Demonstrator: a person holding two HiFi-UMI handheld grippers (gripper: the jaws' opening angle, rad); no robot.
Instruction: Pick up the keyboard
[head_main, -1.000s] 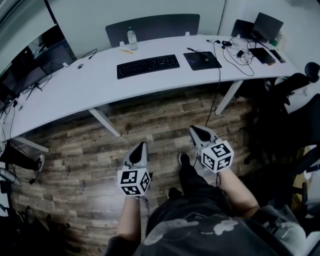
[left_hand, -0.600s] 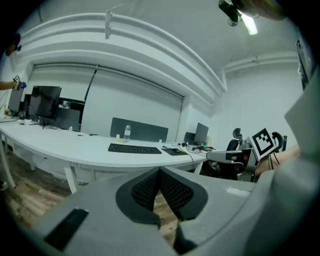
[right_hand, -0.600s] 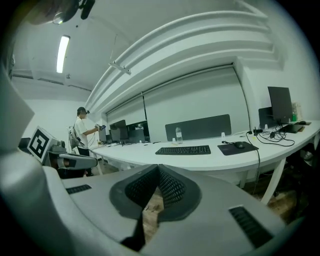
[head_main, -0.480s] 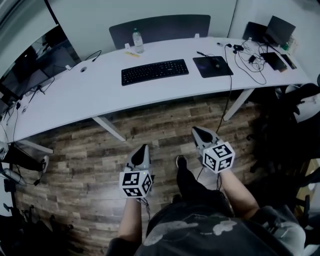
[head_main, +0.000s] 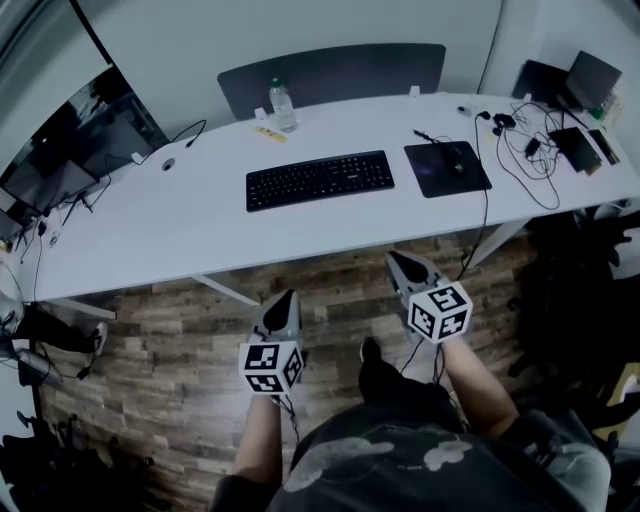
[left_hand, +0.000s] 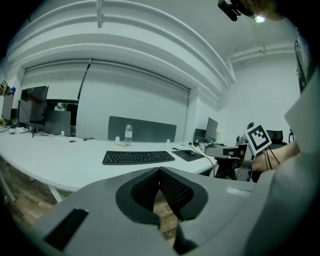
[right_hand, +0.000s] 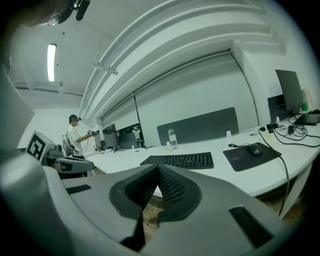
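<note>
A black keyboard (head_main: 319, 180) lies flat on the long white desk (head_main: 180, 225), near its middle. It also shows in the left gripper view (left_hand: 138, 157) and the right gripper view (right_hand: 178, 160). My left gripper (head_main: 283, 300) hangs over the wooden floor, short of the desk's front edge, shut and empty. My right gripper (head_main: 398, 264) is just at the desk's front edge, below the keyboard's right end, also shut with nothing in it. Both point toward the desk.
Right of the keyboard lies a dark mouse pad (head_main: 447, 168) with a mouse (head_main: 459, 166) and its cable. A water bottle (head_main: 284, 105) stands behind the keyboard. Tangled cables and devices (head_main: 560, 140) fill the right end. Monitors (head_main: 70, 150) stand left. A person (right_hand: 75, 137) stands far off.
Both grippers and the view have moved closer to the desk; the keyboard now sits lower and larger in the head view. Both stay shut.
</note>
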